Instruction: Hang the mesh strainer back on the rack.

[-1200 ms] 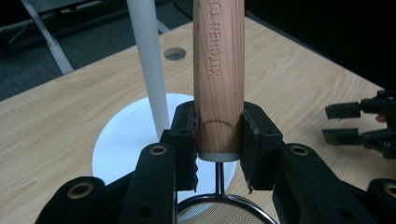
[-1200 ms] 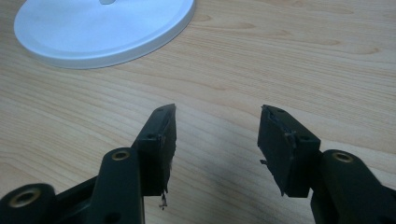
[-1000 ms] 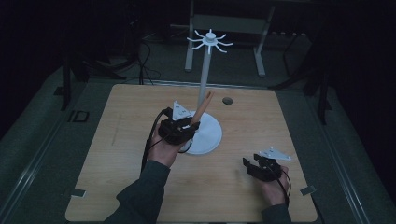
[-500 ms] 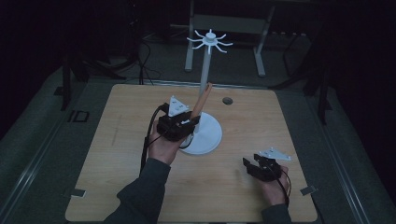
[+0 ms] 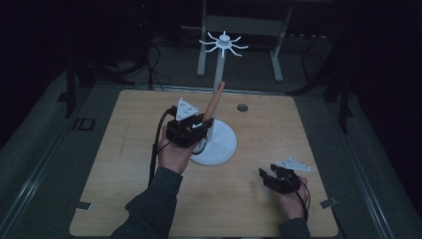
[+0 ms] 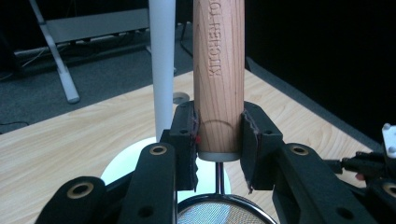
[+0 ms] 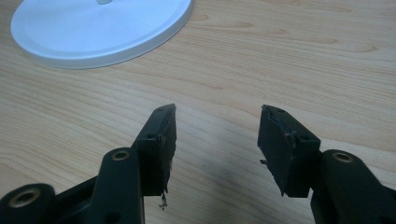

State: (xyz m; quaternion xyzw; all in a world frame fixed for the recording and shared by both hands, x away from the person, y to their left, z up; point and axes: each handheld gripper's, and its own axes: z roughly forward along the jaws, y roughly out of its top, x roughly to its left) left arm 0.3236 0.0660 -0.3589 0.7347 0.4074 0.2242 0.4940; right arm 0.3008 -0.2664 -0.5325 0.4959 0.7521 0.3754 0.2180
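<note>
My left gripper (image 5: 199, 124) (image 6: 218, 135) is shut on the wooden handle (image 6: 218, 70) of a small sieve, held upright and tilted slightly. In the high view that handle (image 5: 215, 99) rises beside the stand's pole. The sieve's metal mesh bowl (image 6: 219, 212) hangs below the jaws. A white rack stand has a round base (image 5: 221, 147) (image 7: 98, 28), a tall pole (image 6: 162, 60) and spoke-like hooks on top (image 5: 224, 42). My right gripper (image 5: 266, 178) (image 7: 217, 140) stands open low over the table's front right, with nothing between its fingers.
The wooden table (image 5: 124, 164) has a small round hole (image 5: 242, 107) at the back. Tape marks sit at its front corners (image 5: 82, 205). A metal frame (image 5: 239, 25) stands on the dark floor behind the table.
My left gripper has lifted slightly with the sieve, bringing its handle more upright beside the pole. The right gripper has stayed in place.
</note>
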